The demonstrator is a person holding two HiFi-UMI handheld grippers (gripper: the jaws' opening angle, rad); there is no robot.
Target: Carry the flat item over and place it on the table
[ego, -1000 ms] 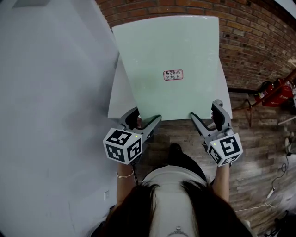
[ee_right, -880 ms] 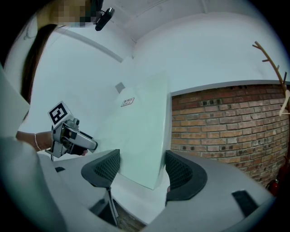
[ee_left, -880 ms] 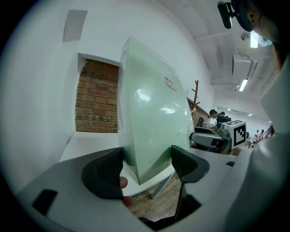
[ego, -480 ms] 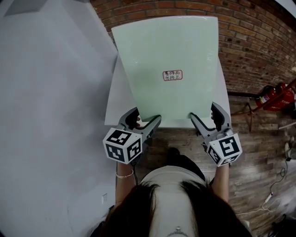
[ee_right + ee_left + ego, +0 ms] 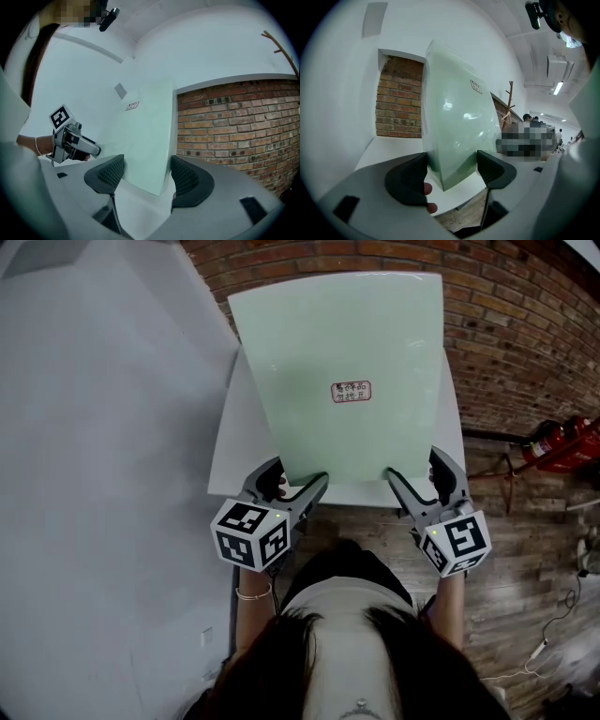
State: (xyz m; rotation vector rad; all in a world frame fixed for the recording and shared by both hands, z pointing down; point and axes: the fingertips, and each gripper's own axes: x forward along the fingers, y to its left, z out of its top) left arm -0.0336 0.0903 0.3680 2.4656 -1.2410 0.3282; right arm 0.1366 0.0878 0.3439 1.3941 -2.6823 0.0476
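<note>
Panel (image 5: pixel 337 381), pale green and glossy, is held above the white desk (image 5: pixel 236 442), its near edge clamped by the left hand-held gripper (image 5: pixel 296 484) and the right hand-held gripper (image 5: pixel 414 472). Likely stiff, slippery, perhaps breakable; these 2 spaced edge grips suit it.

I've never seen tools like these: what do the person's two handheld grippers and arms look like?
Both the left gripper and right gripper are grey, with black textured pads and a cube of black-and-white square markers each. No sleeves show; a thin bracelet circles the left wrist.
</note>
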